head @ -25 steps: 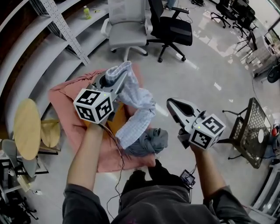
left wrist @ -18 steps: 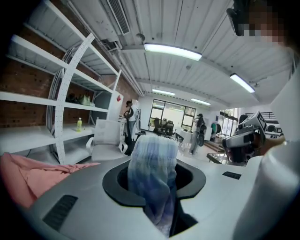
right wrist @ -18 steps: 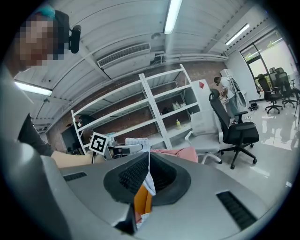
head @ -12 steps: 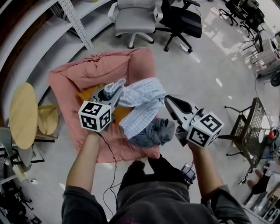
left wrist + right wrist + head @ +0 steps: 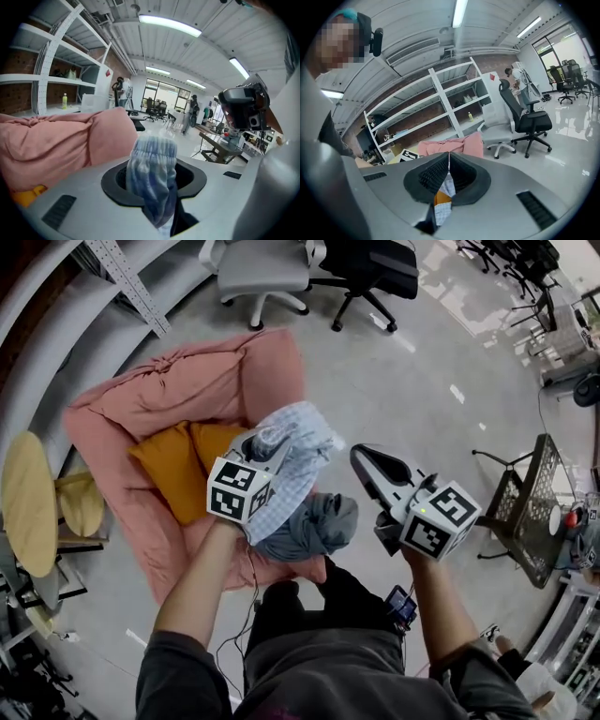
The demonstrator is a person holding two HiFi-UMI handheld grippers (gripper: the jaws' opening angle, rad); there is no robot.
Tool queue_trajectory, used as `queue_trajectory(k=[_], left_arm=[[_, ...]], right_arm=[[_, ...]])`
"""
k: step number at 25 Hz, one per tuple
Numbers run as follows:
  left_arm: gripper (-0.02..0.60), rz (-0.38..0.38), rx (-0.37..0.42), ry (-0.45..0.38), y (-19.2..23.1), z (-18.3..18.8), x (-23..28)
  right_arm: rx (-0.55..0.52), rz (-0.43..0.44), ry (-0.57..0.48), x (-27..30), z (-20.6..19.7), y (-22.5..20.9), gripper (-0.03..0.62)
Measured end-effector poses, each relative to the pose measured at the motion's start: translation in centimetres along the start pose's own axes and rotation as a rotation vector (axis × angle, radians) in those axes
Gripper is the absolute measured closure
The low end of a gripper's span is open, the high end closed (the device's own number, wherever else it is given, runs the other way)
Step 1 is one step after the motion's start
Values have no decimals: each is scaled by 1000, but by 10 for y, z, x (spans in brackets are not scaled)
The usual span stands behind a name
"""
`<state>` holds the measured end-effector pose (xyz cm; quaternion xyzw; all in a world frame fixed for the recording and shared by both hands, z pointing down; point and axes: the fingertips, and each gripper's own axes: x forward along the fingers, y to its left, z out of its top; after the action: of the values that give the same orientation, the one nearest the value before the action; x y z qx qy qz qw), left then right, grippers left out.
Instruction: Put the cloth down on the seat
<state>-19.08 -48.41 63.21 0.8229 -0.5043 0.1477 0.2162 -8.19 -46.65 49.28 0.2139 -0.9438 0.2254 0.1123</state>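
Observation:
My left gripper (image 5: 265,442) pinches a light blue checked cloth (image 5: 302,439), whose bunched end pokes out between the jaws (image 5: 152,171). The jaws are opening with the cloth still between them. The cloth hangs over the front right part of a pink padded seat (image 5: 187,390) and drapes down onto a grey cloth (image 5: 317,526) at the seat's near edge. Two orange cushions (image 5: 173,470) lie on the seat, left of the gripper. My right gripper (image 5: 361,457) hovers to the right of the seat over the floor, shut with nothing in it.
A white office chair (image 5: 262,268) and a black one (image 5: 370,263) stand beyond the seat. A metal shelf rack (image 5: 122,277) runs along the far left. A round wooden table (image 5: 23,502) stands left of the seat, a black mesh chair (image 5: 534,512) at the right.
My left gripper has carried the checked cloth rightward and nearer to me, from over the seat's middle to above the grey cloth. The right gripper has barely moved.

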Motion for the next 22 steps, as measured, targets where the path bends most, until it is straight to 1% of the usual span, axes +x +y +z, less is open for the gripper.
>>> queue_trajectory(k=[3, 4, 6, 8, 10, 12, 15, 18, 22], left_arm=[[416, -32, 4, 34, -17, -15, 37], [397, -40, -2, 50, -21, -21, 49], [332, -50, -24, 92, -27, -34, 66], [270, -51, -28, 118, -33, -42, 73], [245, -41, -12, 114, -35, -42, 71], [209, -25, -13, 95, -32, -38, 63], [201, -12, -30, 49, -29, -25, 45], [201, -12, -29, 10, -29, -10, 30], [202, -1, -36, -23, -23, 1, 11]], right_arm=[[16, -8, 10, -3, -4, -24, 577], [20, -9, 13, -2, -5, -32, 577], [25, -4, 16, 0, -6, -44, 577], [31, 7, 19, 4, -8, -49, 577], [36, 22, 24, 7, -9, -49, 577], [39, 38, 27, 10, -9, -47, 577], [37, 53, 28, 9, -7, -42, 577], [38, 57, 26, 8, -6, -35, 577], [36, 55, 16, 9, -5, -19, 577]])
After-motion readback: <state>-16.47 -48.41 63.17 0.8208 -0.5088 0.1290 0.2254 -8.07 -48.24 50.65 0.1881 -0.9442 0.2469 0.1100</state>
